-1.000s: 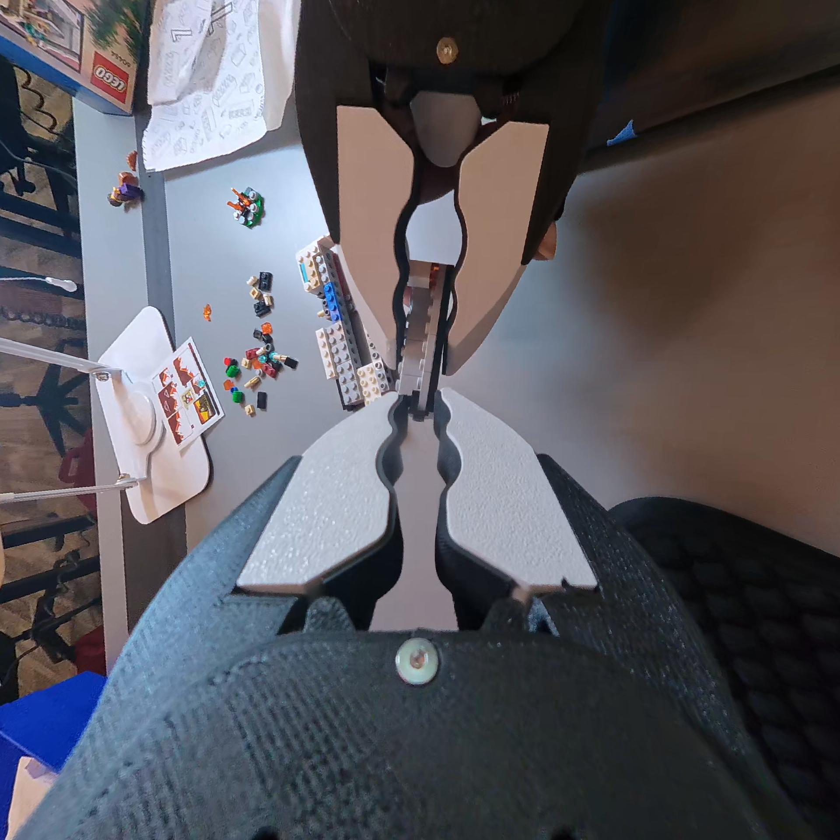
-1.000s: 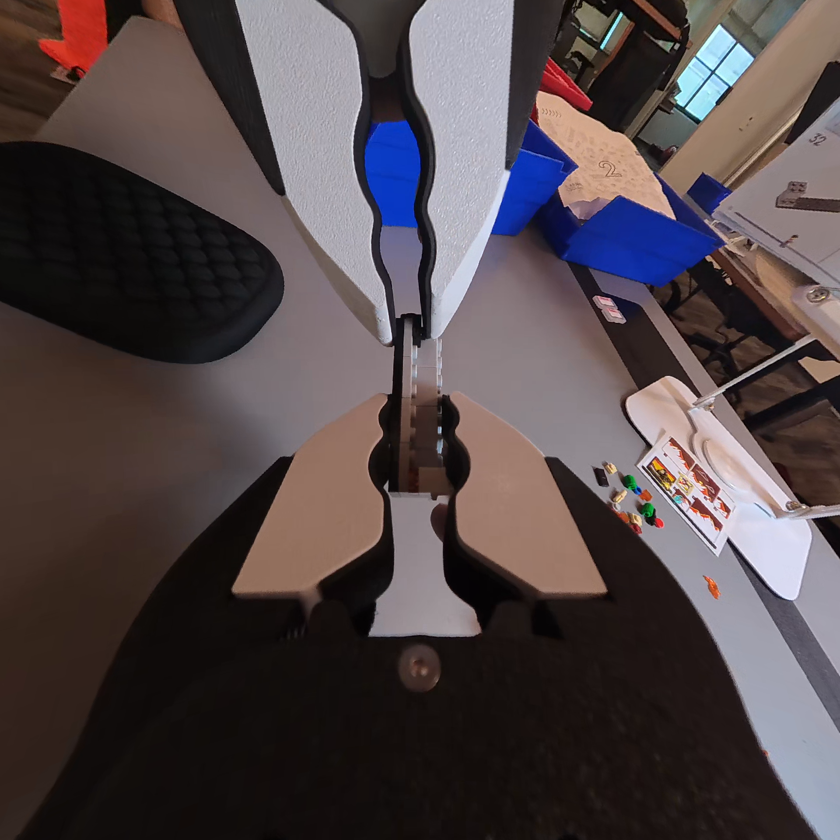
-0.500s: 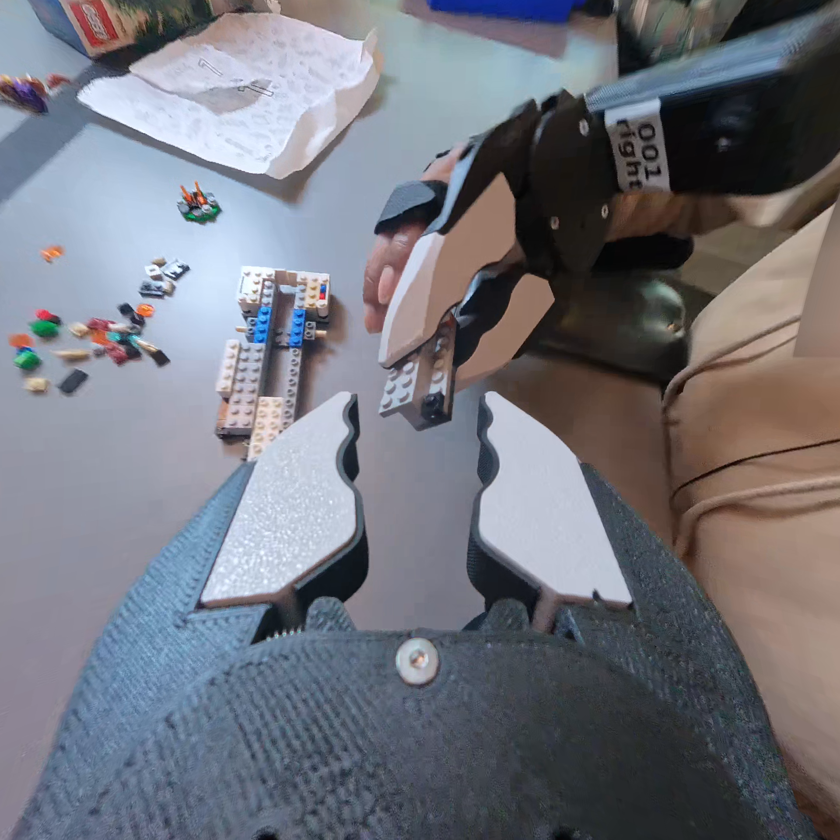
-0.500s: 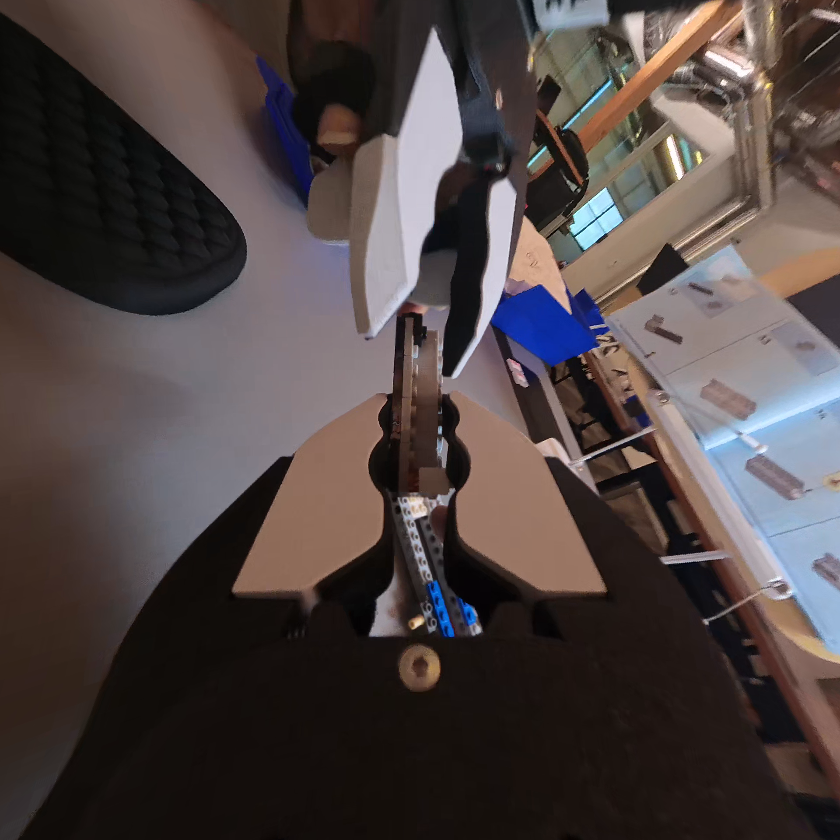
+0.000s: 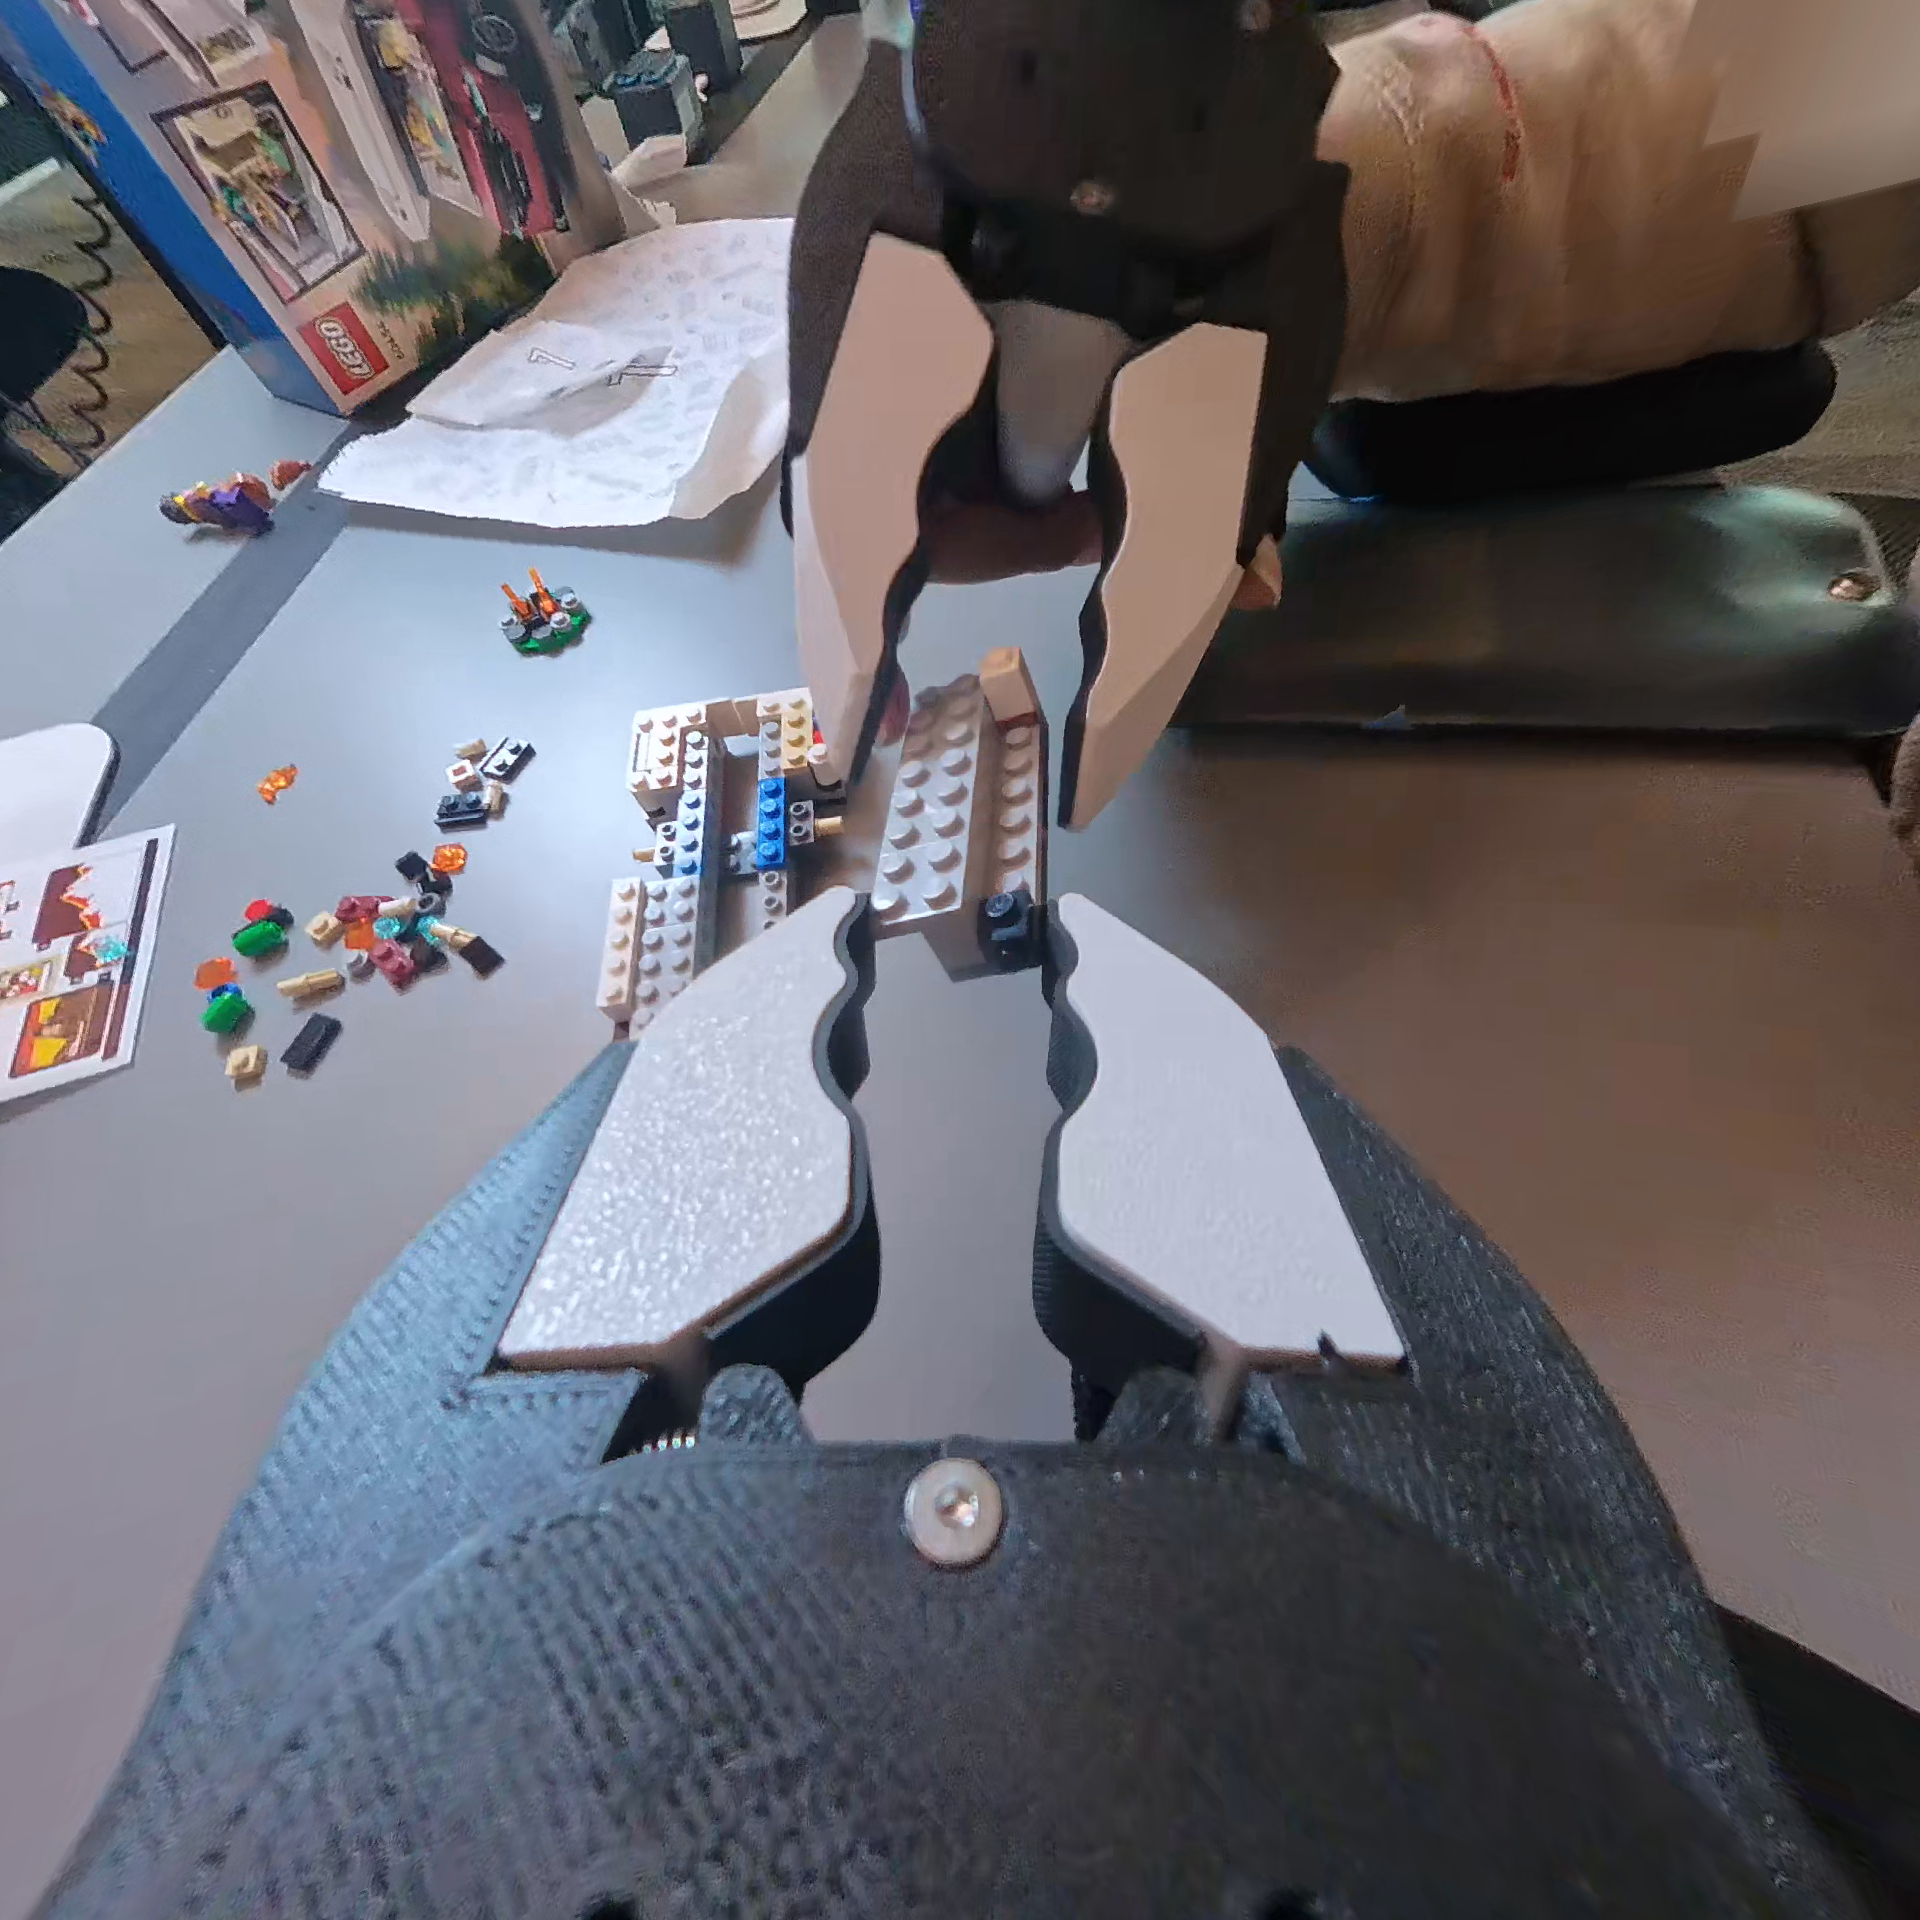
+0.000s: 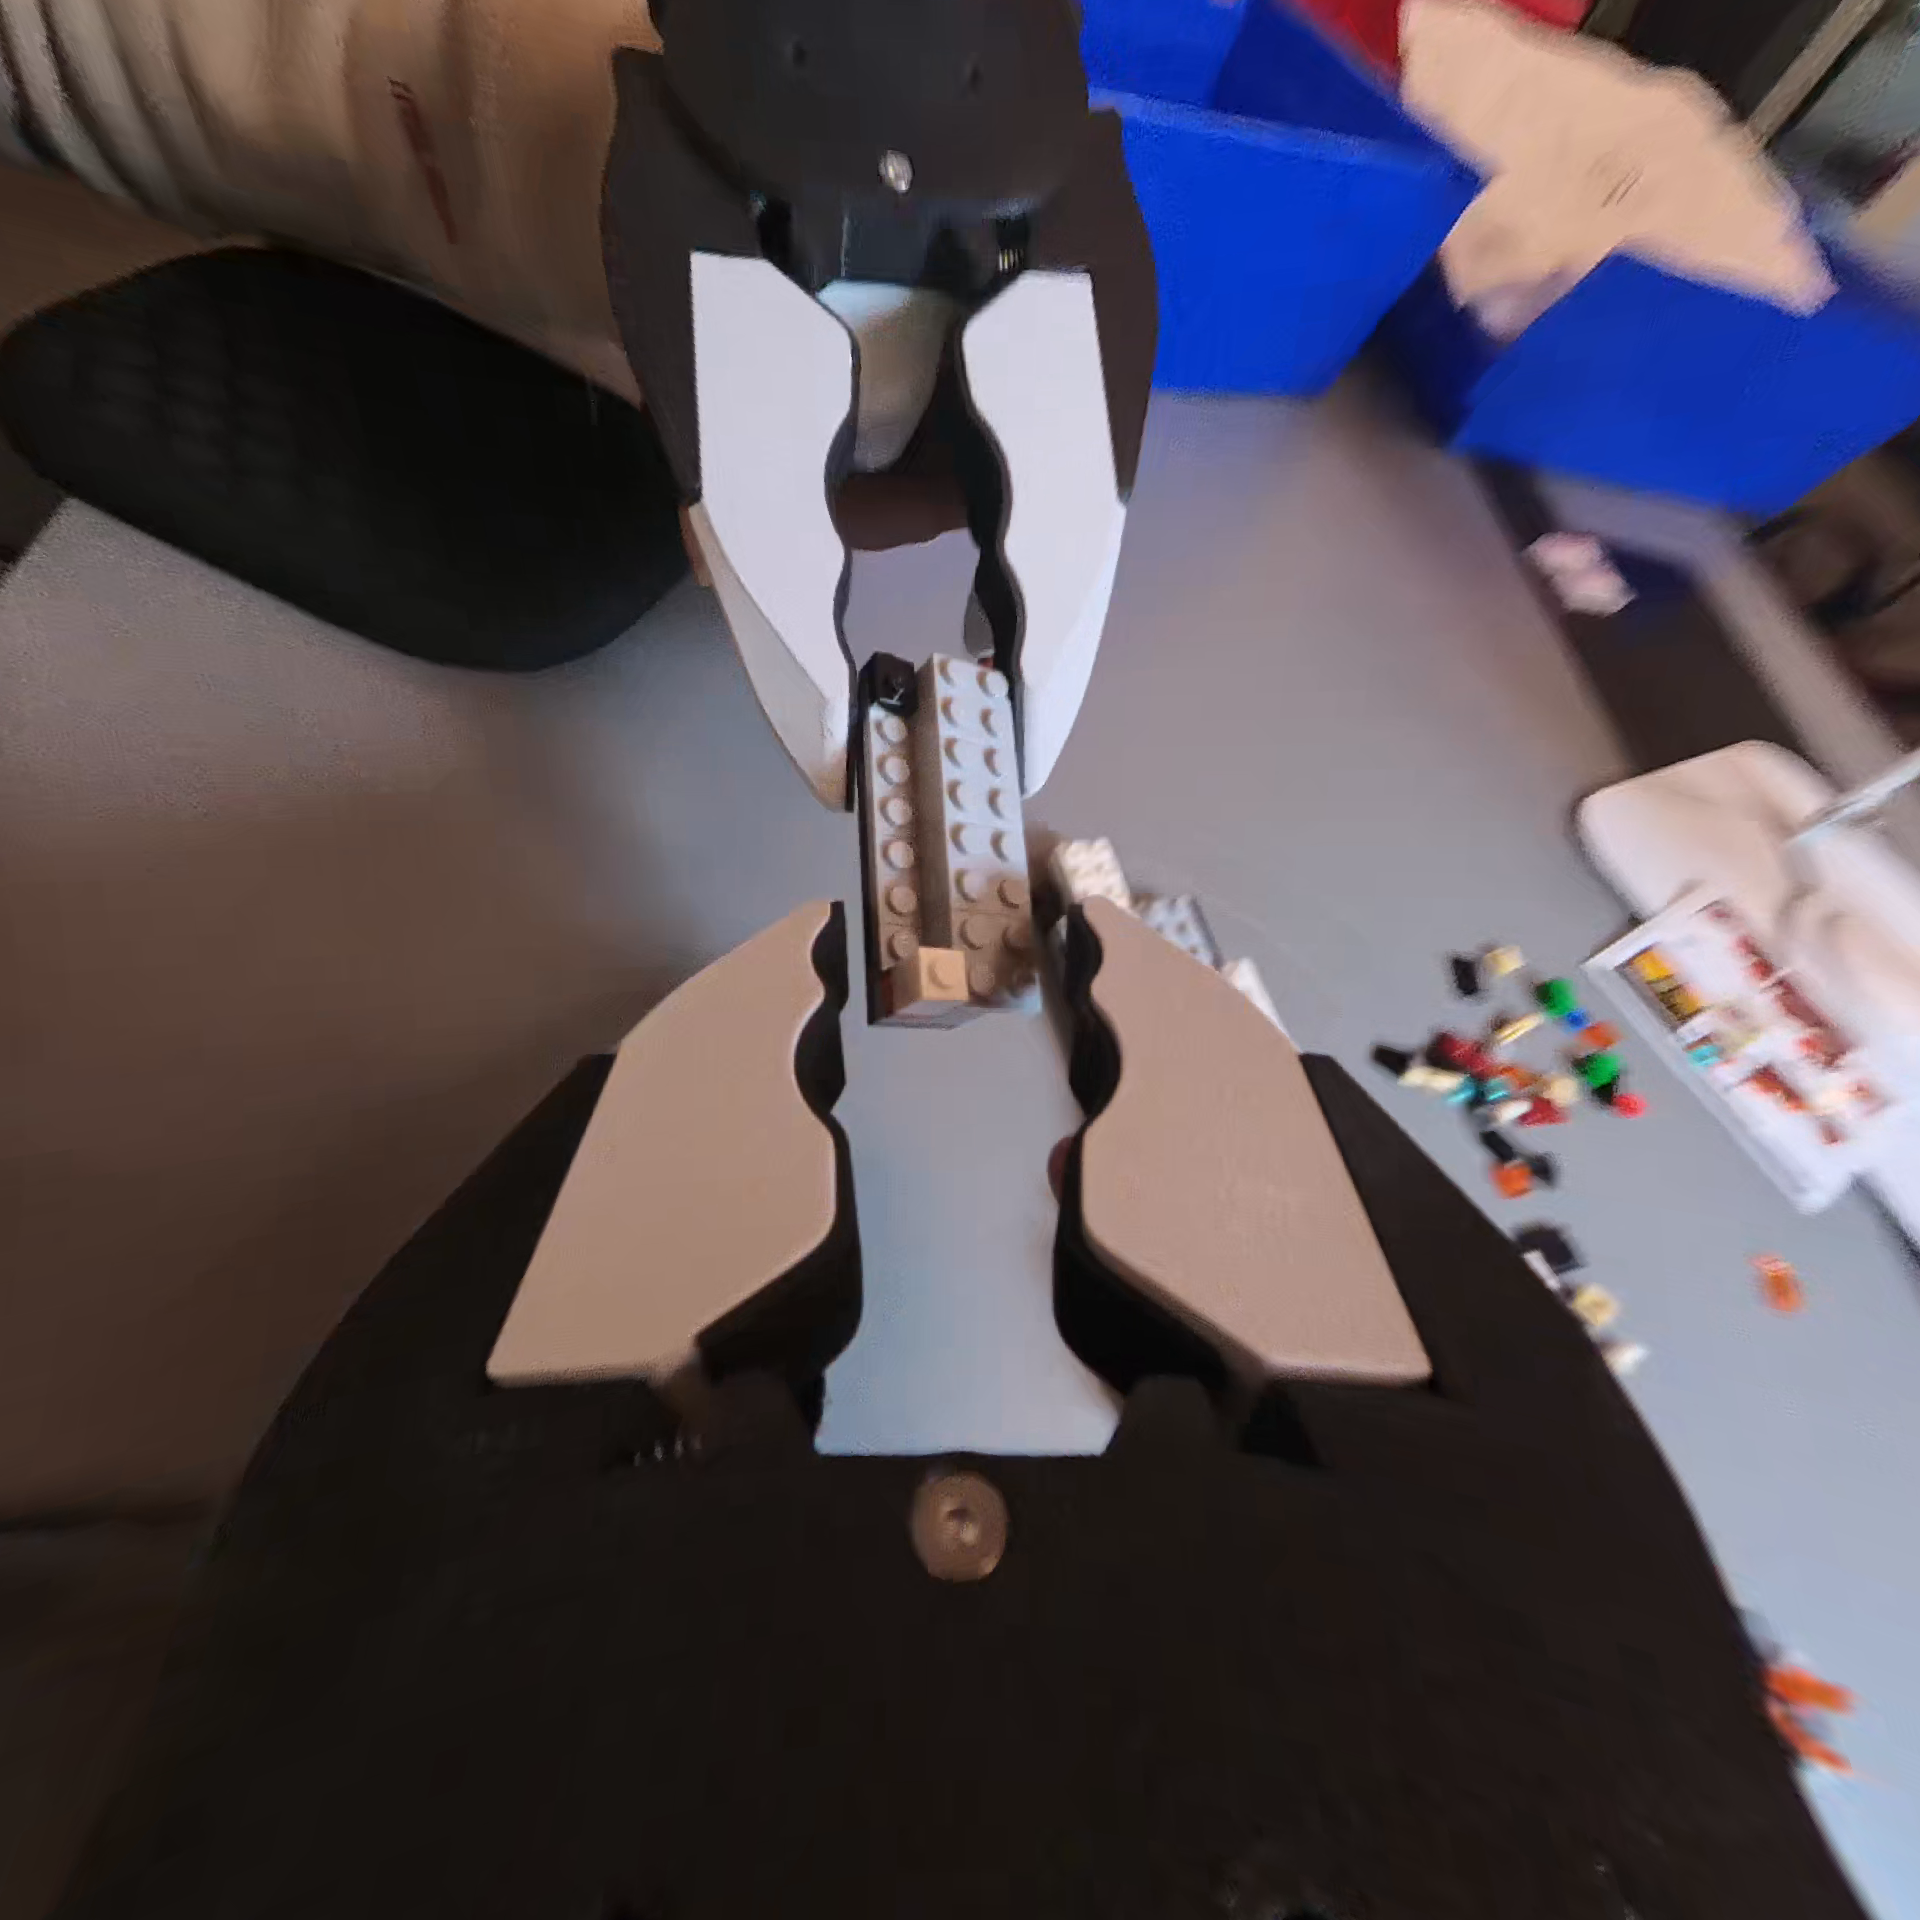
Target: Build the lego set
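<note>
A grey and tan brick assembly [image 5: 951, 821] lies flat, studs up, on the grey table [image 5: 1455, 1039], with a small black piece at its near end. My left gripper [image 5: 956, 909] is open, its fingertips on either side of that near end. My right gripper [image 6: 956, 920] is open at the opposite end of the assembly [image 6: 940, 831]. The two grippers face each other across it; the right one also shows in the left wrist view [image 5: 966, 784]. A larger part-built base [image 5: 717, 831] with blue bricks lies just left of the assembly.
Loose small pieces [image 5: 353, 935] and a sticker sheet [image 5: 73, 956] lie to the left. The set's box [image 5: 291, 177] and a white paper bag [image 5: 592, 384] are at the back left. A black pad [image 5: 1558, 603] is at the right. Blue bins [image 6: 1455, 291] stand beyond. Less than 4 cm separates the two grippers' tips.
A second ago both grippers were shut on the assembly, held edge-on in the air. The left let go first. Now the assembly lies flat on the table and both grippers are open.
</note>
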Demonstrator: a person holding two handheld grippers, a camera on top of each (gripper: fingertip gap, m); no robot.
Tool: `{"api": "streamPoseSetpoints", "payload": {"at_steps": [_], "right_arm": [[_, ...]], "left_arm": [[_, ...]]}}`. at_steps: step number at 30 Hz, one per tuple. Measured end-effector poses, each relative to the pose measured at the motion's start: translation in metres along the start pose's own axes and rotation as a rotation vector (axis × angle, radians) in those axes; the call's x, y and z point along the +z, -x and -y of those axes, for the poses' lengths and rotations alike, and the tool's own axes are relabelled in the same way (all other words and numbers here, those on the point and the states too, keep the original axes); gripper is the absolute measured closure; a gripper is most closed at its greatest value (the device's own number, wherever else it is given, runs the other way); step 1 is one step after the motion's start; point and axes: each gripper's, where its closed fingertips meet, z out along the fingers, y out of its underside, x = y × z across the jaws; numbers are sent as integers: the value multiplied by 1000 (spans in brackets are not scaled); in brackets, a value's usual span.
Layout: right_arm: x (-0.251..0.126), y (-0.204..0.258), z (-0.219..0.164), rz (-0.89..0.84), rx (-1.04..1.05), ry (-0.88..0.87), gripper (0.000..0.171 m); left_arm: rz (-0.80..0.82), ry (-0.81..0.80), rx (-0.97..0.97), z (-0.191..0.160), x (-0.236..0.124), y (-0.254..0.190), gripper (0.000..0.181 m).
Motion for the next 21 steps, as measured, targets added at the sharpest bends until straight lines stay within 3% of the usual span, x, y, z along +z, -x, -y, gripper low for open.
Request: {"api": "streamPoseSetpoints", "payload": {"at_steps": [4, 12, 21], "right_arm": [[4, 4, -20, 78, 96, 56, 141], [16, 14, -53, 91, 39, 283, 142], [20, 21, -63, 85, -22, 432, 142]], "left_arm": [[25, 32, 97, -13, 18, 0, 150], [-24, 182, 68, -49, 31, -6, 150], [-33, 265, 108, -60, 32, -13, 151]]}}
